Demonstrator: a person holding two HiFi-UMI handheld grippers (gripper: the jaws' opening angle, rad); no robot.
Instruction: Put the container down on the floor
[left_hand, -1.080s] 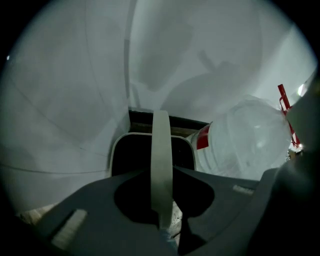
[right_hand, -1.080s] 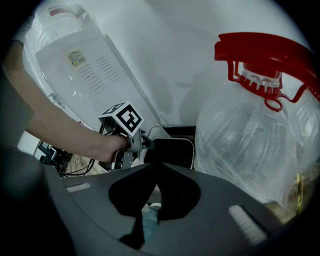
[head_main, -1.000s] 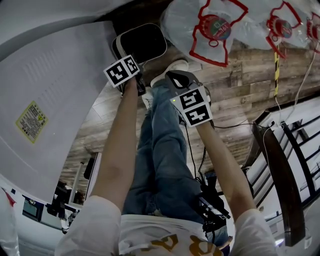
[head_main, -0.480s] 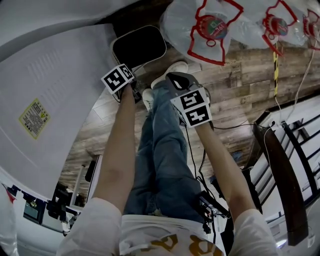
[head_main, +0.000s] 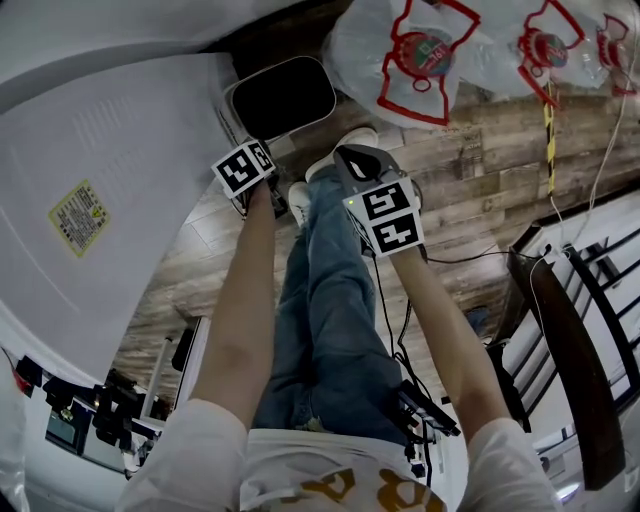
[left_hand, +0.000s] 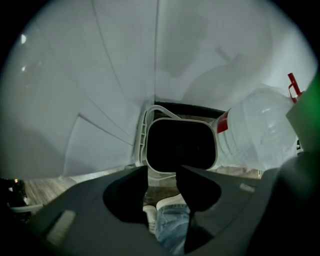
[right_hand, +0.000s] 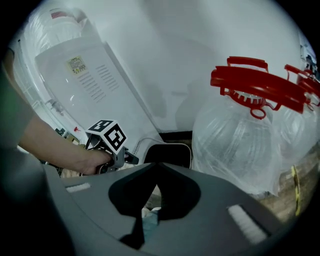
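The container (head_main: 283, 97), a white-rimmed bin with a dark inside, stands on the wooden floor against a white appliance, just beyond the person's shoes. The left gripper view shows the container (left_hand: 182, 145) straight ahead, past the jaws. My left gripper (left_hand: 162, 170) is open, empty and apart from the bin; its marker cube (head_main: 245, 167) lies below the bin in the head view. My right gripper (right_hand: 159, 166) is shut on nothing, its marker cube (head_main: 388, 215) over the person's leg. From the right gripper view the container (right_hand: 167, 152) sits behind the left gripper's cube (right_hand: 107, 136).
Large clear water jugs with red handles (head_main: 415, 55) stand right of the container, close to it (right_hand: 240, 135). A white appliance panel with a yellow label (head_main: 100, 200) fills the left. A dark railing (head_main: 570, 350) runs along the right, and a cable (head_main: 480, 250) trails on the floor.
One second ago the left gripper's cube overlapped the container's near edge. It has since drawn back toward the person, leaving the container on the floor. The right gripper has barely moved.
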